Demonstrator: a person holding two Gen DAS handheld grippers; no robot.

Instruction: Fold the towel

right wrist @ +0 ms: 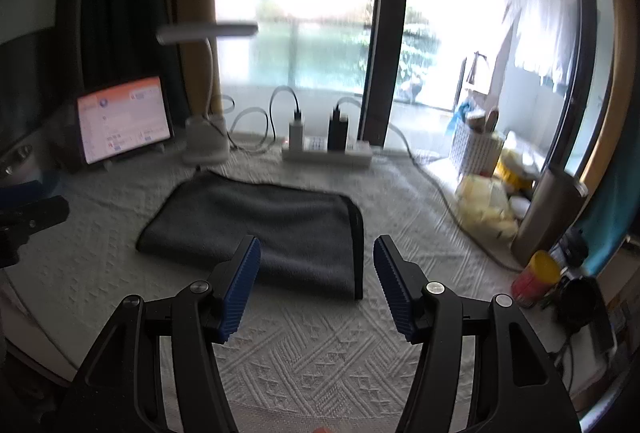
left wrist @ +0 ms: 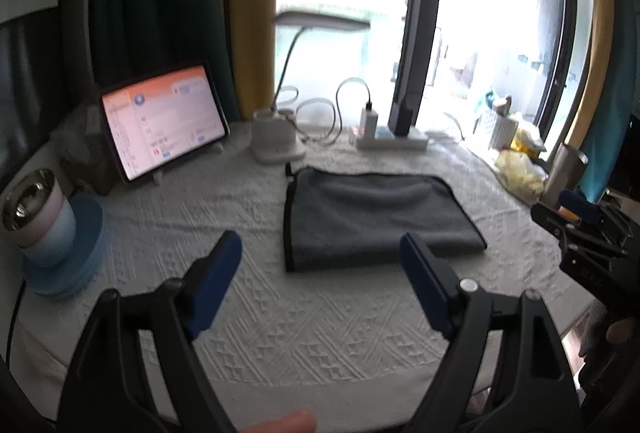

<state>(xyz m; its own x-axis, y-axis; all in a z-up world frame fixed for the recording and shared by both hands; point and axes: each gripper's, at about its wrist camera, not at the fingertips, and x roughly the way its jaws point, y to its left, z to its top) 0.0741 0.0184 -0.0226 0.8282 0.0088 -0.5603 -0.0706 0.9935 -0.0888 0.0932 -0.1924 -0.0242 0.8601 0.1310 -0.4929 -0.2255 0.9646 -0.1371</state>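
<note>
Two wide-spread grippers hover above the tabletop (left wrist: 280,333), neither grasping anything.

Left wrist view: the left gripper (left wrist: 320,253) has its blue fingers (left wrist: 218,273) released, with bare white cloth between them. The towel (left wrist: 376,217) lies flat on the tabletop at about 1 o'clock from the fingers, near but apart from them. It looks already doubled into a neat grey rectangle, dark-bound edge on its 9 o'clock side. Its long axis runs from 9 to 3 o'clock across the view. A tablet (left wrist: 164,117) stands at 10 o'clock, a cup (left wrist: 40,217) at 9 o'clock.

Right wrist view: the right gripper (right wrist: 316,253) is likewise released, its ribbed fingers (right wrist: 242,285) straddling the towel's (right wrist: 260,221) near corner at 12 o'clock without touching it, as far as I can tell. Here the bound edge sits on the 3 o'clock side, and the long axis again runs 9 to 3. A power strip (right wrist: 328,153) lies beyond at 12 o'clock.

My judgement: one fold is done and the hands are between folds. The next move calls for pinching one short end's two corners and carrying them along the long axis to the opposite end
</note>
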